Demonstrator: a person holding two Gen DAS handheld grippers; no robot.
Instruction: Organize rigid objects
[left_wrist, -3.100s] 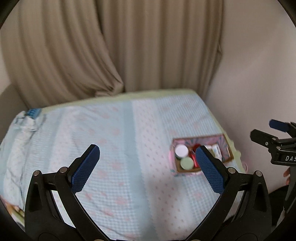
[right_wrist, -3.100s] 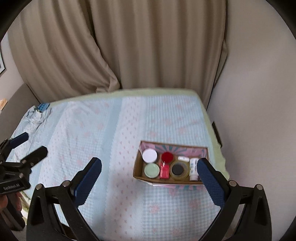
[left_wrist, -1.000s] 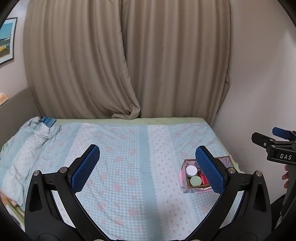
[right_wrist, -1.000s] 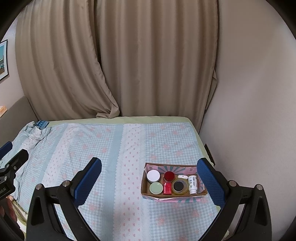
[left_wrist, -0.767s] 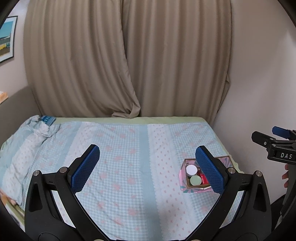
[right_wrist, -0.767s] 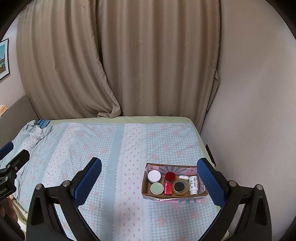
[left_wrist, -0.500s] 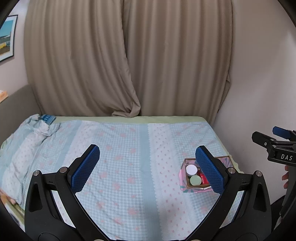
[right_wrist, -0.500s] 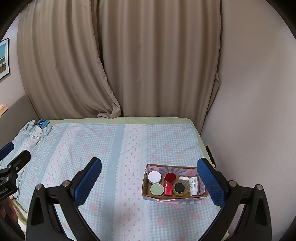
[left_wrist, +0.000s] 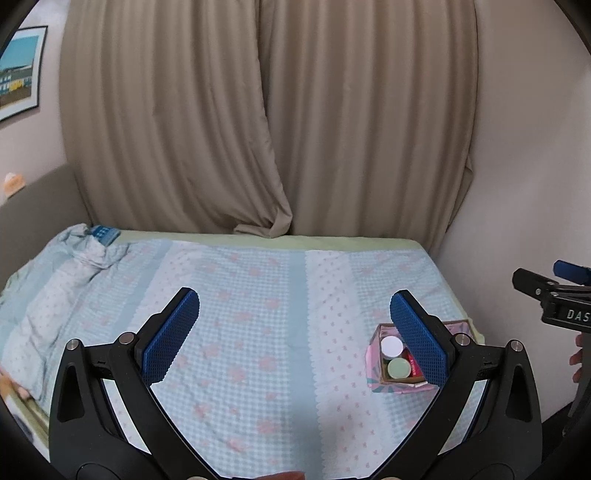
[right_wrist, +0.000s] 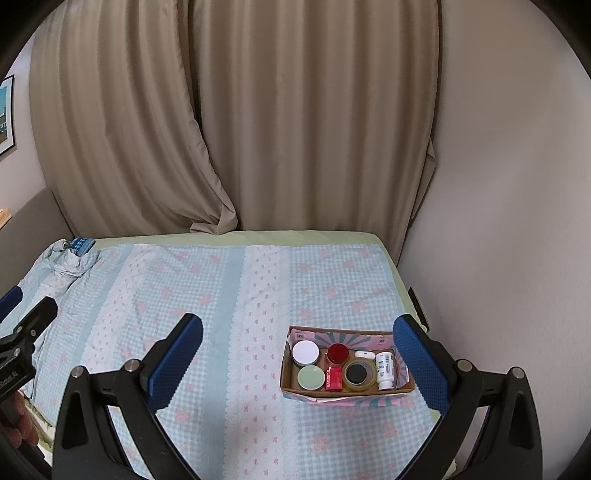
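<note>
Left wrist view
Left gripper: fingers spread wide, nothing between them, held above the bed.
Bed: covered by a light blue checked sheet with pink motifs; a bunched-up part of the cover lies at its far left.
Box: small cardboard box with a pink patterned outside, on the bed near its right edge, partly hidden behind the right-hand finger.
Box contents seen here: a white-lidded jar, a green-lidded jar in front of it, and a bit of something red beside them.
Right gripper: only its front end shows at the right border, with part of a hand under it; how far it is open cannot be told from here.
Backdrop: beige curtains behind the bed, a framed picture on the left wall.

Right wrist view
Right gripper: fingers wide apart and empty, above the bed.
Box: on the bed close to the wall, standing between the two fingers in the view, touching neither.
Left side of box: white-lidded jar behind, green-lidded jar in front.
Middle of box: a red-capped jar, a small red carton, a roll of tape.
Right end of box: a white bottle lying down, a small white item behind the tape.
Left gripper: its tips show at the left border.
</note>
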